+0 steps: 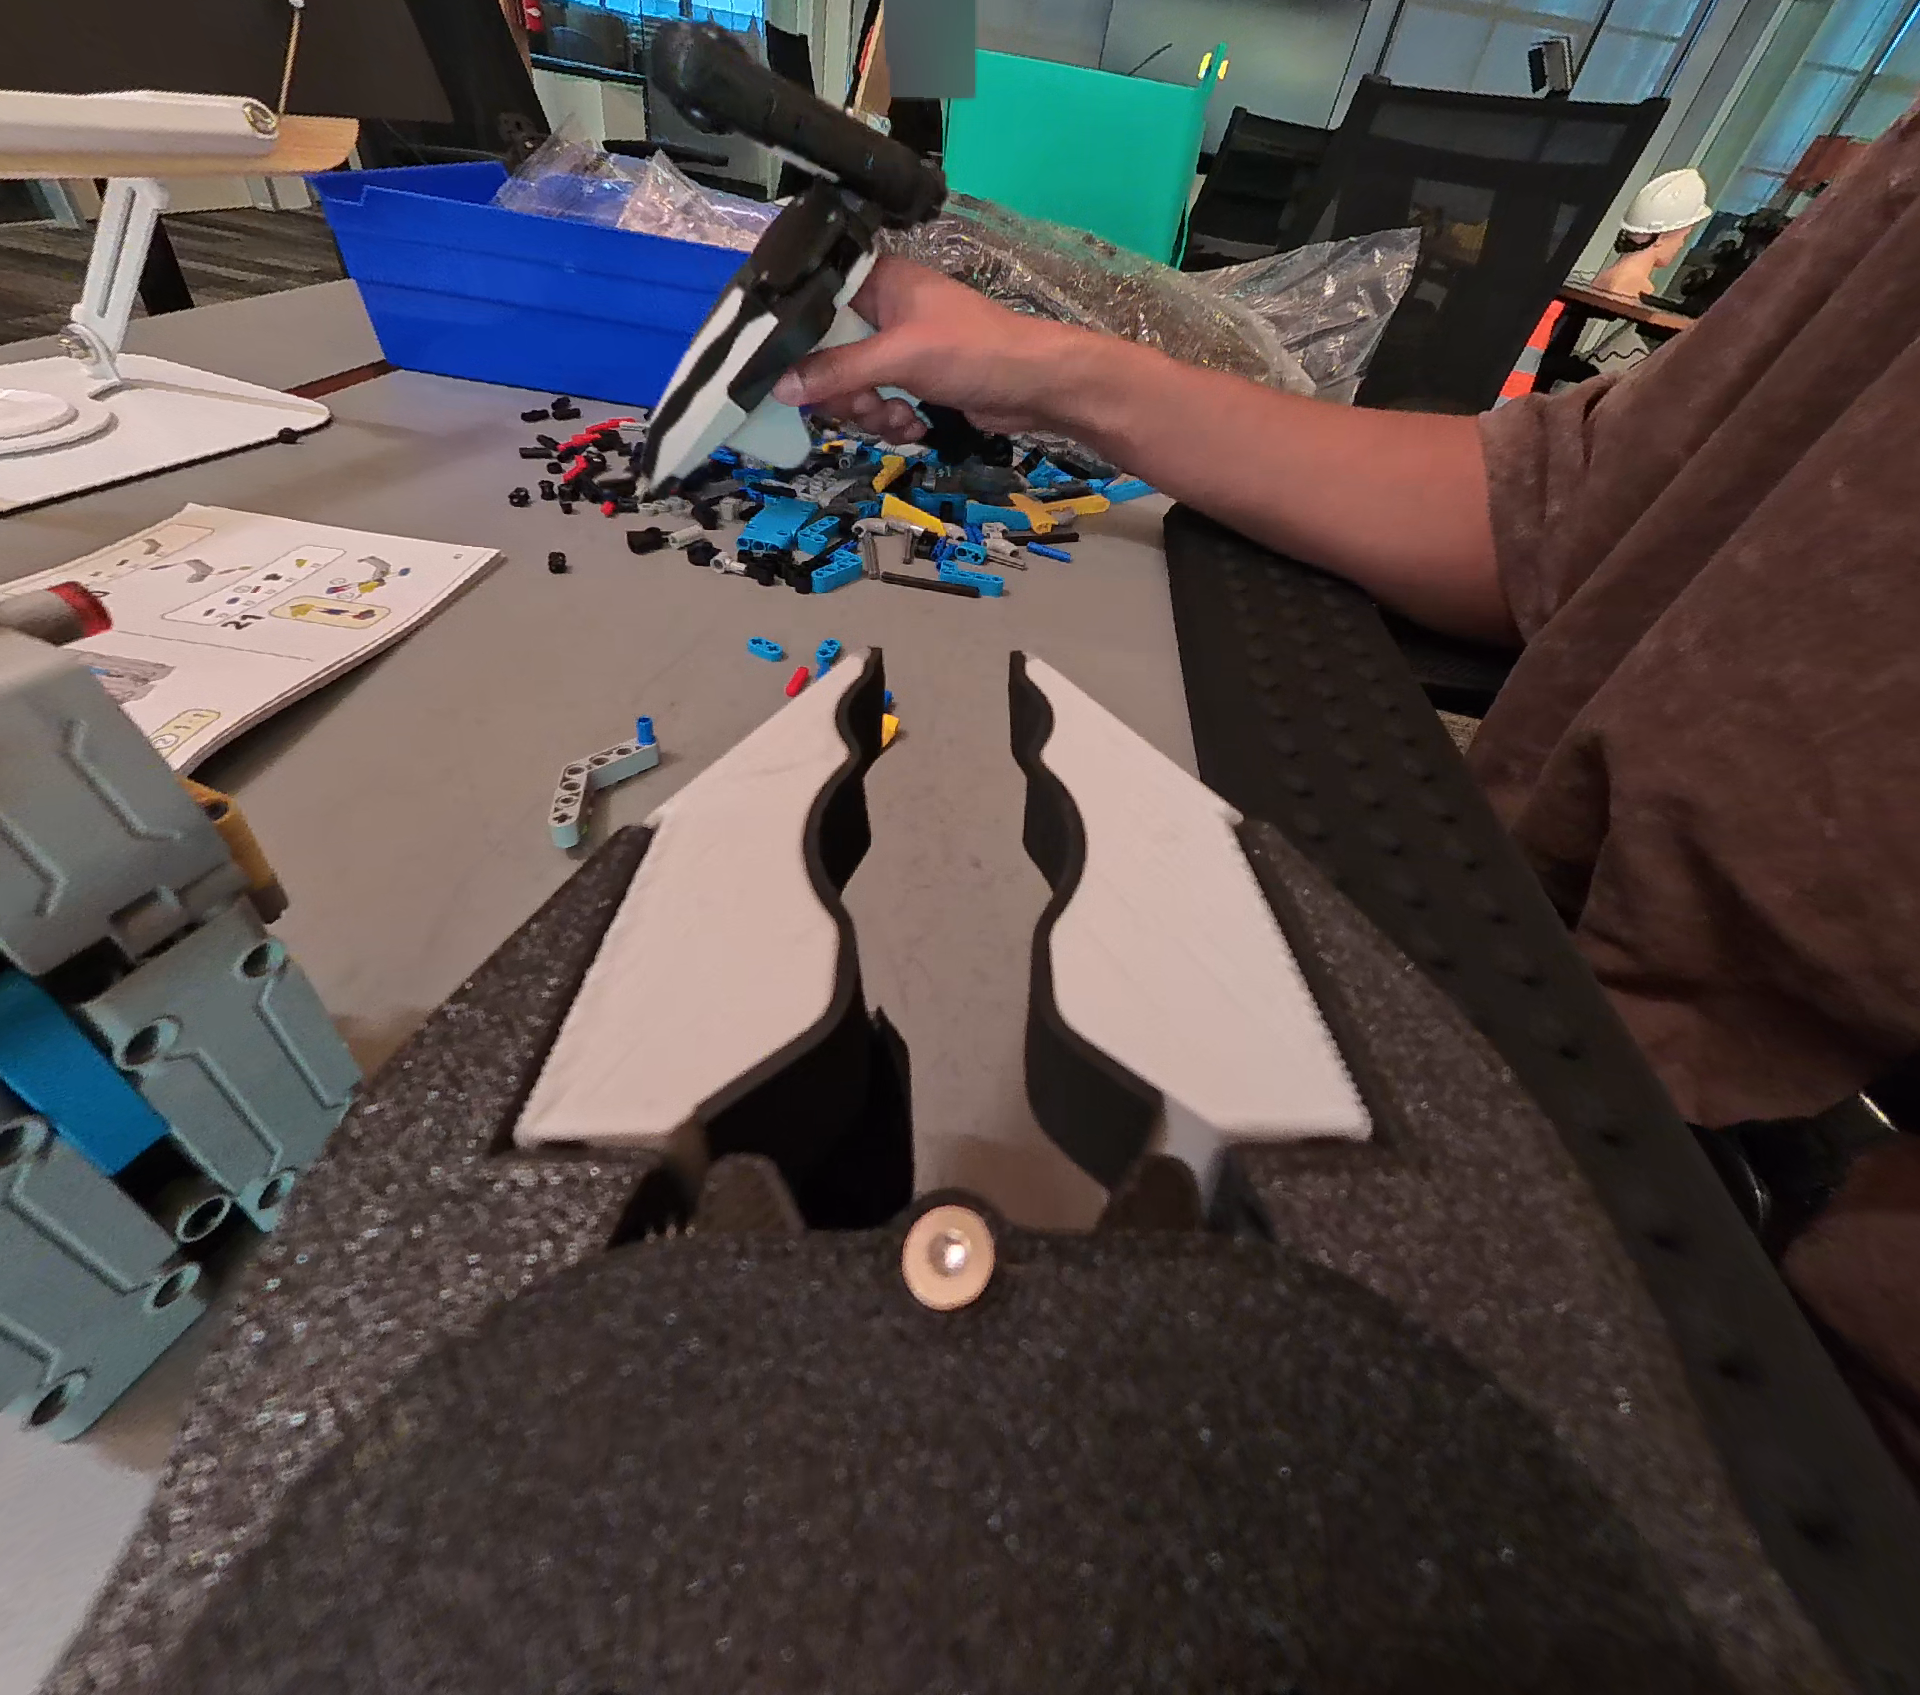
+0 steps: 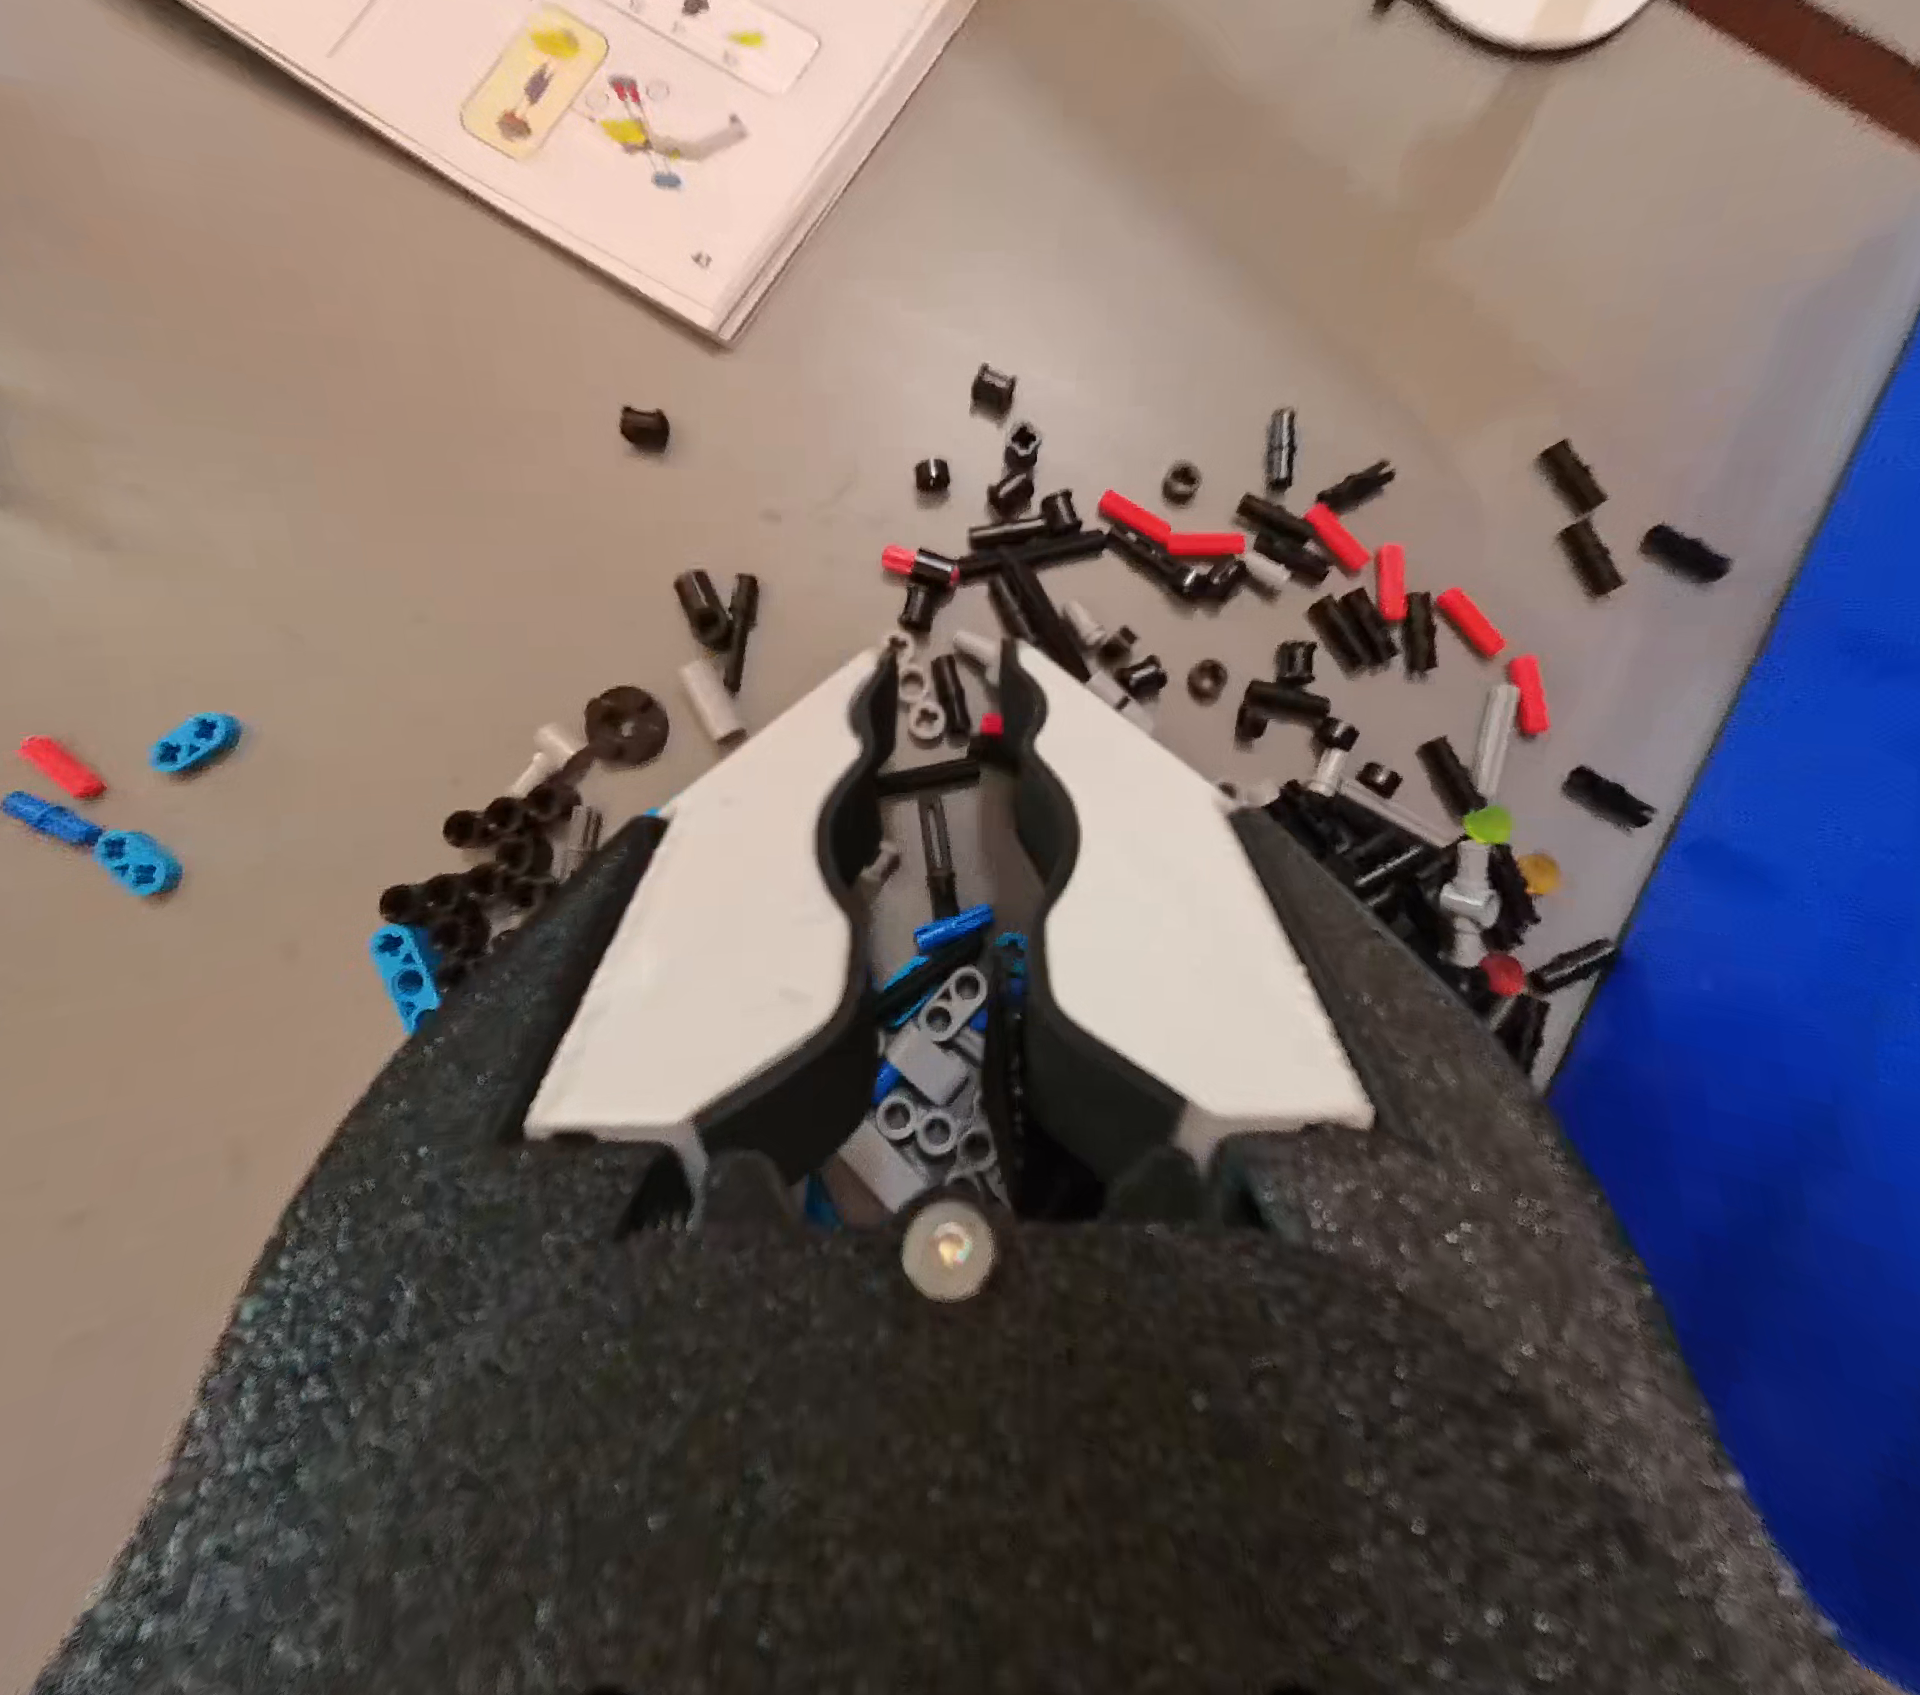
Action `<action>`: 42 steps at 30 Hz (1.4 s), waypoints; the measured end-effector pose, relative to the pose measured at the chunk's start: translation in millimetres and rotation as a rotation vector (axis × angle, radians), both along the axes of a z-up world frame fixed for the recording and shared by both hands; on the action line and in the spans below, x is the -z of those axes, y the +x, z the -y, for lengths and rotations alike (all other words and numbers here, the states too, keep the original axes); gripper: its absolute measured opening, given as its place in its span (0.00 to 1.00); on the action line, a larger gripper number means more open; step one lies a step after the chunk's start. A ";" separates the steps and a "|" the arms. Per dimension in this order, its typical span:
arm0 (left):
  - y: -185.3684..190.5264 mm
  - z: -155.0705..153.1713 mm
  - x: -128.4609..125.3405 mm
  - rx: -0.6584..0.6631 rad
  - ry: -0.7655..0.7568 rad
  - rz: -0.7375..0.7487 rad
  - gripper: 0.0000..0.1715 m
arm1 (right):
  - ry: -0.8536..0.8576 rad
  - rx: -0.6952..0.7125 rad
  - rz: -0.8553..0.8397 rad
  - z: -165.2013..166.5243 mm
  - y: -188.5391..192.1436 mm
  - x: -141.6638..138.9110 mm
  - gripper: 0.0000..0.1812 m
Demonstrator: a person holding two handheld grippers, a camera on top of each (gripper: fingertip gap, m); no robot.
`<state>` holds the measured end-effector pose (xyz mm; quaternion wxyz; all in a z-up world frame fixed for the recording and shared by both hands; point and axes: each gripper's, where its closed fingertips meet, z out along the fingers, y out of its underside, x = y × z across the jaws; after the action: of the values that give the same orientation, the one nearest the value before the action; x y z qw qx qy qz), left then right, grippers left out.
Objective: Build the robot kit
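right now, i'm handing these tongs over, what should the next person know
Left tongs: open, empty, low over bare grey table, a bent grey beam to their left.
Right tongs: open, nothing gripped, tips down in the loose parts pile, among black pins and a small grey piece.
Things: open booklet lies past the pile; blue bin beside it; a few blue and red bits lie apart on the table; a grey and blue part-built model stands at the left tongs' left.
Done: the model is partly built.
Left: most parts are loose, none is picked up.
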<state>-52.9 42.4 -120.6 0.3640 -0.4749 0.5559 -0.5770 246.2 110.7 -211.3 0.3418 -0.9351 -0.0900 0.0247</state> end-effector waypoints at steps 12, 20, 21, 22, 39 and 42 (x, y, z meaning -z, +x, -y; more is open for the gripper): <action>-0.3 2.2 0.4 0.003 0.019 0.001 0.14 | 0.038 0.058 0.160 5.1 37.9 -16.5 0.06; -0.2 1.0 0.3 0.003 0.007 0.000 0.14 | -0.033 -0.014 0.076 8.1 20.4 5.1 0.07; -0.2 1.3 0.3 0.003 0.009 0.000 0.14 | -0.037 -0.013 0.083 7.7 20.8 6.0 0.07; -0.3 1.5 0.4 0.003 0.011 0.000 0.14 | -0.039 -0.010 0.080 7.6 21.0 6.8 0.07; -0.4 1.4 0.4 0.004 0.011 0.000 0.14 | -0.063 -0.038 0.010 11.6 13.4 10.1 0.02; -0.4 1.6 0.4 0.004 0.013 0.000 0.14 | 0.015 -0.078 -0.014 8.2 2.0 -9.6 0.02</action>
<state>-53.3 40.8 -121.1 0.3661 -0.4714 0.5605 -0.5741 248.1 102.5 -201.6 0.3480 -0.9282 -0.1243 0.0440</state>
